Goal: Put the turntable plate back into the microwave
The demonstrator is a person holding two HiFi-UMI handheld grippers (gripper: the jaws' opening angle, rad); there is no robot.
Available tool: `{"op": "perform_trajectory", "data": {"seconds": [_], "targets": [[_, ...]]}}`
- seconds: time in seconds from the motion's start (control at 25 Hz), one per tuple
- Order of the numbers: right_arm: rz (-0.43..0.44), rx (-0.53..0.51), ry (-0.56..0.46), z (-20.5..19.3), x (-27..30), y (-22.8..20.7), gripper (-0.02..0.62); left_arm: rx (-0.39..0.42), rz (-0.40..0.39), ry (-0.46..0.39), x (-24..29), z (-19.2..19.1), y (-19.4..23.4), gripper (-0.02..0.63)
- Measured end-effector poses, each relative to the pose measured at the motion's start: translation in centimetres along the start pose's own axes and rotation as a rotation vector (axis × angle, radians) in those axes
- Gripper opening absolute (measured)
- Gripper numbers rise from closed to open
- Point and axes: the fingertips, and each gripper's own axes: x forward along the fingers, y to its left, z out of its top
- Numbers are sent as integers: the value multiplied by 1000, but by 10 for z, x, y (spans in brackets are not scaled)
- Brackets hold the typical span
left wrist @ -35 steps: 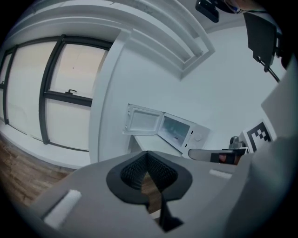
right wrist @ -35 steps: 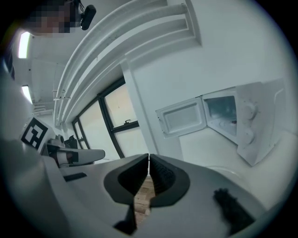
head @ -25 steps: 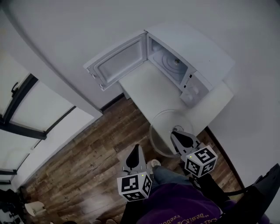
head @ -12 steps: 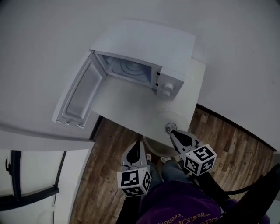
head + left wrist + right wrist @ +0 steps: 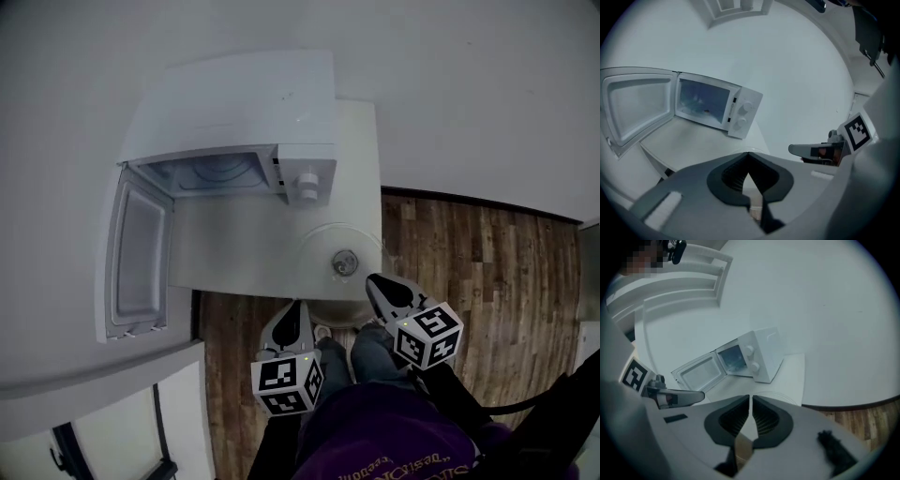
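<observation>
Holding our left gripper [image 5: 293, 307] and right gripper [image 5: 373, 280] up close, both pinched shut, nothing in them, we see the glass plate [image 5: 323, 251] flat on the white table [image 5: 225, 253], by the open microwave [image 5: 234, 103]

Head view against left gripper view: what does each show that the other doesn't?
Head view only: the plate shown plainly on the corner of the table, a wide stretch of wood floor, and the person's legs. Left gripper view only: the left gripper seen along its jaws, which are shut with nothing between them. Both: the microwave with its door open, the table, and the right gripper.
</observation>
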Motion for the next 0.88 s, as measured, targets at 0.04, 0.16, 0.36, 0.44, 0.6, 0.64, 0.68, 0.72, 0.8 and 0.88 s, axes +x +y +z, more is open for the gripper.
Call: {"op": "perform_trajectory", "data": {"seconds": [0.04,0.16,0.36,0.44,0.6,0.64,0.68,0.72,0.8,0.88], "targets": [[-27,12,-5,-3,-4,-3,12,12,-23,8,3,0,-3,5],[-105,46,-9,-13,-18,-16,12,21,-95,34,10,-4,-16,5],[-169,126,-1,-31,-32,-34,12,32,-202,88,23,-19,-37,5],[-165,163,9,-41,-36,-38,12,31,-247,103,26,-24,-44,5],[-139,217,49,-57,-40,-40,12,47,-226,106,25,-27,-44,5],[-130,228,60,-60,-41,-41,14,41,-214,101,25,-27,-43,5],[-120,239,70,-63,-41,-42,14,27,-206,96,25,-28,-41,6],[-109,251,79,-65,-41,-43,15,9,-203,97,25,-30,-40,7],[-79,277,95,-71,-39,-42,45,-30,-197,113,25,-37,-36,55],[-42,313,103,-77,-37,-39,69,-65,-175,139,24,-47,-28,76]]}}
